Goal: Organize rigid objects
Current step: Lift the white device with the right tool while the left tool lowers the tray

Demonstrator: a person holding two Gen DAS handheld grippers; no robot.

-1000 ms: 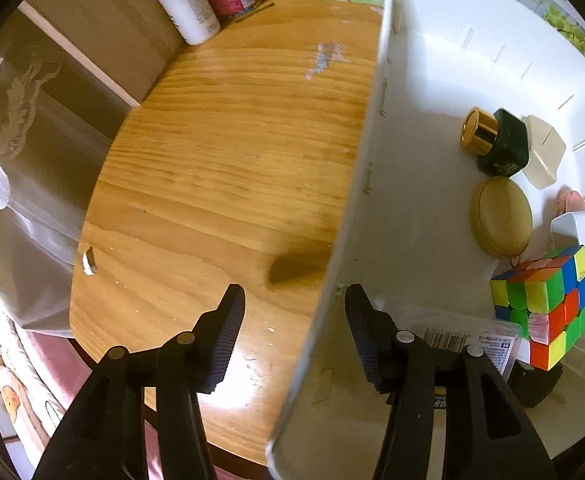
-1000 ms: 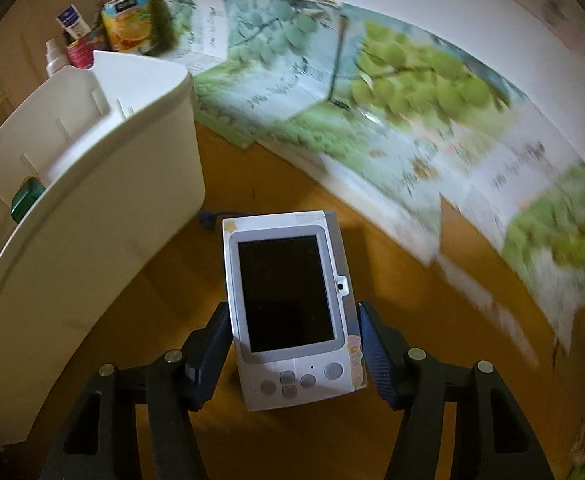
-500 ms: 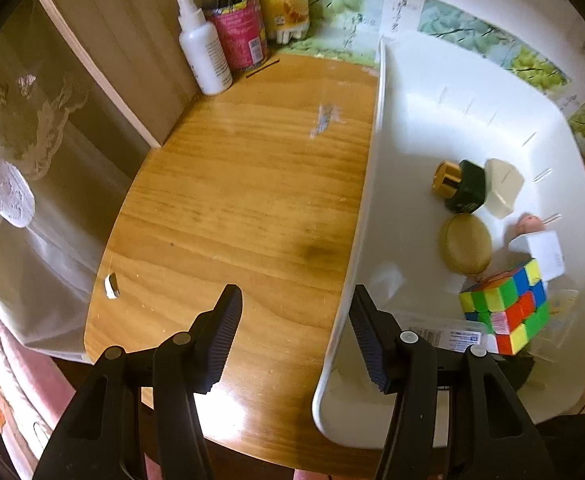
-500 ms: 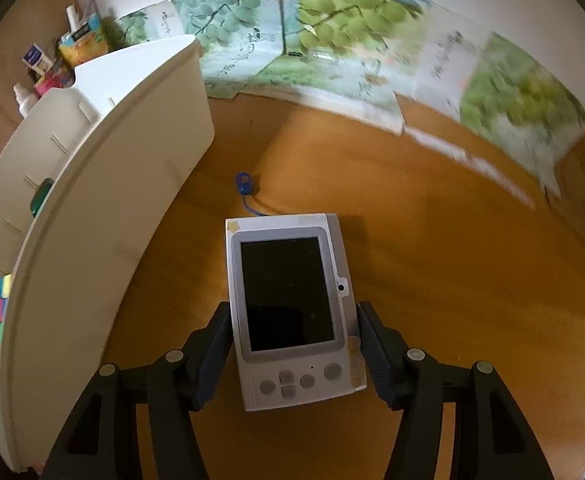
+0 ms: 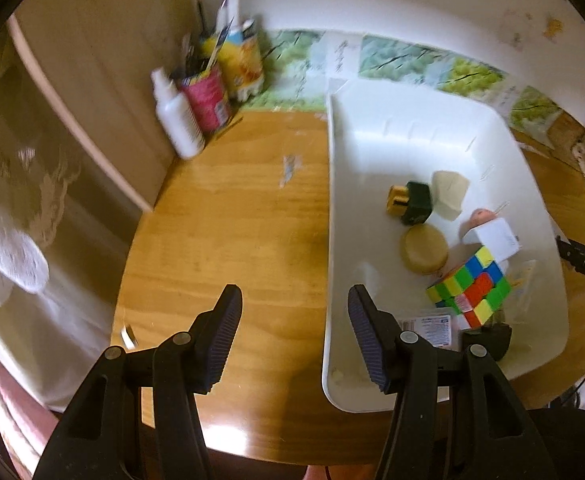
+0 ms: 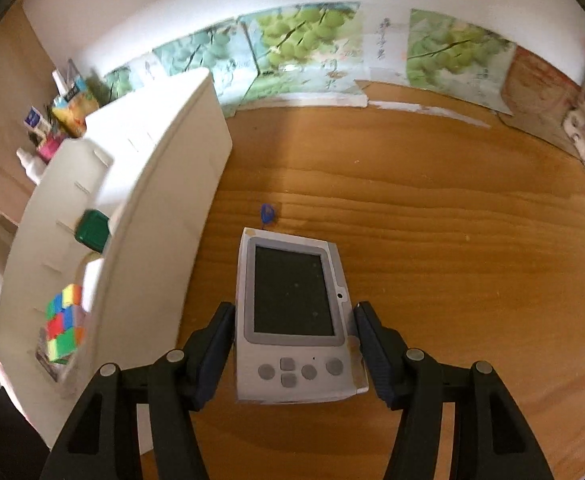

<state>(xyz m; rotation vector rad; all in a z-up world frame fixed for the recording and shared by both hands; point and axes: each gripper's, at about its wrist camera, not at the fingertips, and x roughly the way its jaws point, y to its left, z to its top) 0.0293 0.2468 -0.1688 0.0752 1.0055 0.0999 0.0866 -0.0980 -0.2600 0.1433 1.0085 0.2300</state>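
Grey plastic handheld device [image 6: 292, 320] sits clenched by its long edges in the right tongs [image 6: 294, 354], carried above the wooden table [image 6: 432, 260] just beside the white bin [image 6: 164, 208], probably so it can join the colour cube [image 5: 470, 284] and jars there. Left tongs [image 5: 294, 344] hang released and empty, straddling the bin's near rim.

White spray bottle [image 5: 178, 120], pink can [image 5: 207, 98], yellow carton [image 5: 241, 62] far beyond left jaws; grape posters [image 6: 304, 44] along wall.
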